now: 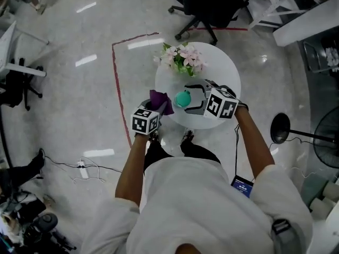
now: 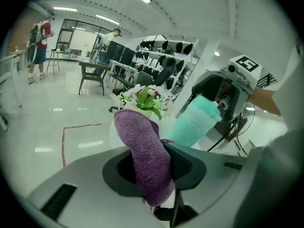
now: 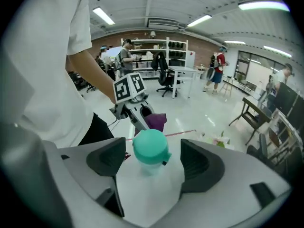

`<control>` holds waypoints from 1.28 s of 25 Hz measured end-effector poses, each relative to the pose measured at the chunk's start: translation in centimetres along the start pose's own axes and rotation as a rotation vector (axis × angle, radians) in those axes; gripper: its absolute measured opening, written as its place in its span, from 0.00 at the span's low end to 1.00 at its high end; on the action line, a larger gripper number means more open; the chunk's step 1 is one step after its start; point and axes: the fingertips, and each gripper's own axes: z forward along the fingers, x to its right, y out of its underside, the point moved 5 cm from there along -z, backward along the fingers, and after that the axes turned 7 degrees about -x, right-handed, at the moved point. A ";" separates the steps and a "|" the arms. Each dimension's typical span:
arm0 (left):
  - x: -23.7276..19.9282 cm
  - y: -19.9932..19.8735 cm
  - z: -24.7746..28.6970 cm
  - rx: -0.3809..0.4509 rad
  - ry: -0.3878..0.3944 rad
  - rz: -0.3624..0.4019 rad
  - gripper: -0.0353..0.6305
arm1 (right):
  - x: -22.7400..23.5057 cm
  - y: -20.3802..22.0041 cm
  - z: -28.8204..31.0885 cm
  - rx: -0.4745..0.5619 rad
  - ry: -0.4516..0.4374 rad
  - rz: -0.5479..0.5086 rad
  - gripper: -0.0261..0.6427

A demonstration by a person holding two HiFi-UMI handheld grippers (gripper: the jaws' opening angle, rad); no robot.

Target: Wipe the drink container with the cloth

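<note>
A teal-lidded drink bottle (image 1: 183, 98) stands on the round white table (image 1: 225, 70). My right gripper (image 1: 193, 99) reaches around it from the right. In the right gripper view the bottle (image 3: 151, 146) sits between the wide jaws with a gap on each side, so the right gripper (image 3: 153, 164) is open. My left gripper (image 1: 159, 108) is shut on a purple cloth (image 1: 159, 99), held just left of the bottle. In the left gripper view the cloth (image 2: 142, 146) sticks up out of the jaws, with the bottle (image 2: 192, 122) close behind it.
A pot of pink and white flowers (image 1: 181, 57) stands at the table's far side. A black office chair (image 1: 206, 9) is beyond the table. Red tape (image 1: 114, 78) marks the floor at left. A black stand base (image 1: 279, 127) sits at right; several people stand far off.
</note>
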 end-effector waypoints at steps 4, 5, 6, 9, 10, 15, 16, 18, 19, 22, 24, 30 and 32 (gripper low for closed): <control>2.7 -0.7 -3.3 0.112 -0.018 -0.082 0.24 | 0.5 -0.7 0.0 -0.024 -0.080 -0.148 0.60; 3.2 -1.0 -3.8 0.149 -0.027 -0.099 0.24 | 0.6 -0.7 0.2 -0.025 -0.102 -0.170 0.60; 3.5 -1.3 -4.4 0.185 -0.040 -0.115 0.24 | 0.8 -0.7 0.5 -0.019 -0.127 -0.183 0.59; 4.5 -1.8 -6.3 0.268 -0.090 -0.149 0.24 | 0.6 -0.5 1.3 -0.011 -0.211 -0.189 0.56; 4.7 -1.8 -6.8 0.285 -0.105 -0.154 0.24 | 0.4 -0.4 1.5 -0.022 -0.228 -0.191 0.54; 5.8 -1.8 -7.7 0.295 -0.132 -0.134 0.24 | 0.2 0.3 1.4 -0.006 -0.205 -0.158 0.46; 5.9 -1.9 -7.5 0.289 -0.130 -0.124 0.24 | 0.2 0.4 1.4 0.004 -0.183 -0.136 0.46; 6.1 -2.2 -7.1 0.285 -0.113 -0.104 0.24 | 0.1 0.8 1.3 0.023 -0.127 -0.070 0.46; 6.2 -2.5 -6.9 0.284 -0.099 -0.091 0.24 | 0.1 1.1 1.3 0.035 -0.093 -0.026 0.46; 6.4 -3.9 -6.1 0.268 -0.062 -0.026 0.24 | 0.5 1.9 1.1 0.073 0.027 0.148 0.46; 6.5 -4.9 -5.6 0.252 -0.041 0.019 0.24 | 0.7 2.4 0.9 0.084 0.098 0.261 0.46; 6.2 -7.6 -3.4 0.176 0.000 0.181 0.24 | 0.1 2.7 0.9 0.072 0.274 0.472 0.47; 5.9 -8.2 -2.6 0.135 -0.007 0.275 0.24 | -0.1 2.6 1.0 0.083 0.333 0.538 0.47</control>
